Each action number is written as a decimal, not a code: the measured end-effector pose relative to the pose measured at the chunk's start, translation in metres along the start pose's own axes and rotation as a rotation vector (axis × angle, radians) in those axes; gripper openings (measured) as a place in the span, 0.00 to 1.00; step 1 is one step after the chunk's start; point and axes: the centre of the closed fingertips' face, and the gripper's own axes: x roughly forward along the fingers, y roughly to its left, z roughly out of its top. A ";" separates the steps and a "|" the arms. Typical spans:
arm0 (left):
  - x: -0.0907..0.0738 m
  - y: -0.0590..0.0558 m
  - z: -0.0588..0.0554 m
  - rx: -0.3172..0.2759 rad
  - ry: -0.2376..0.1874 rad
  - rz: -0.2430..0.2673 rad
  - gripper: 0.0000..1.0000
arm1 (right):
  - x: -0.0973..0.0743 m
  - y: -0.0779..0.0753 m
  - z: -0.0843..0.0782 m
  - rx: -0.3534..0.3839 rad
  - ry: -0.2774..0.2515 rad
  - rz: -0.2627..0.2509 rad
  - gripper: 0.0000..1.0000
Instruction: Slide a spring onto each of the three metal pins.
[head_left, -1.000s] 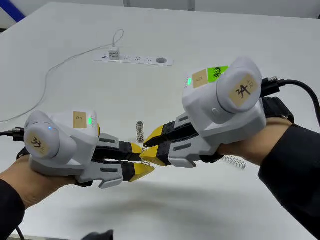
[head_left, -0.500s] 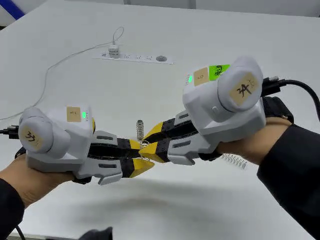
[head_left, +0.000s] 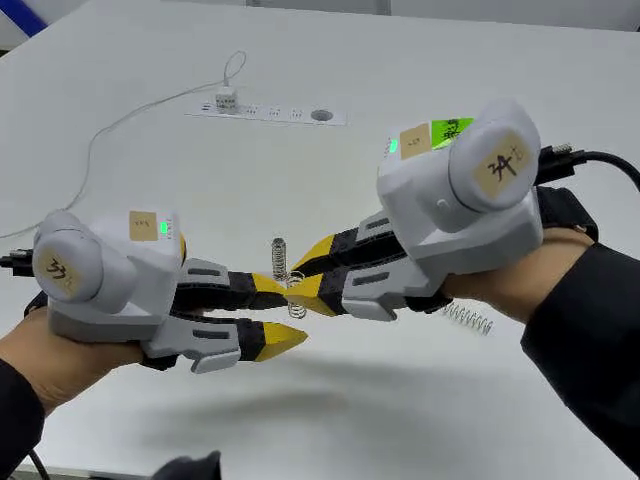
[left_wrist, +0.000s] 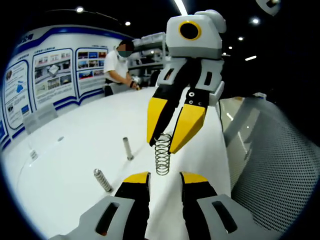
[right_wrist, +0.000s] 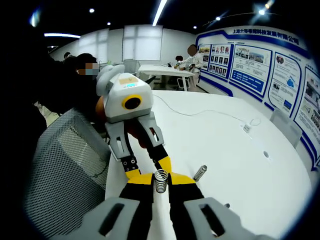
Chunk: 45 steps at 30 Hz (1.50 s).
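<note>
My right gripper (head_left: 306, 291) is shut on a small steel spring (head_left: 297, 303), held in the air over the white table (head_left: 400, 110). In the right gripper view the spring (right_wrist: 160, 181) sits end-on between the yellow tips. My left gripper (head_left: 283, 311) faces it tip to tip, open, with nothing in it. In the left gripper view the spring (left_wrist: 162, 153) hangs from the right gripper (left_wrist: 163, 145), its lower end just above my left gripper (left_wrist: 165, 177). Behind stand a pin wearing a spring (head_left: 280, 258) (left_wrist: 102, 180) and a bare pin (left_wrist: 128, 148).
A loose spring (head_left: 467, 318) lies on the table under my right hand. A white power strip (head_left: 270, 114) with a plugged-in cable (head_left: 110, 135) lies at the far side. A grey mesh chair back (right_wrist: 65, 165) stands off the table's near edge.
My left gripper has drawn back a little to the left and its jaws have spread wider. The right gripper has shifted slightly right, and the spring now hangs in plain sight from its tips.
</note>
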 end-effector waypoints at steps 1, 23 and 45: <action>-0.001 0.001 0.000 -0.012 -0.002 0.003 0.26 | -0.001 -0.002 -0.001 0.004 0.001 -0.006 0.12; -0.021 0.013 -0.001 -0.113 -0.063 0.076 0.40 | -0.028 -0.045 -0.014 0.074 -0.006 -0.129 0.12; -0.025 0.015 -0.005 -0.157 -0.081 0.105 0.46 | -0.045 -0.104 -0.024 0.164 -0.041 -0.308 0.12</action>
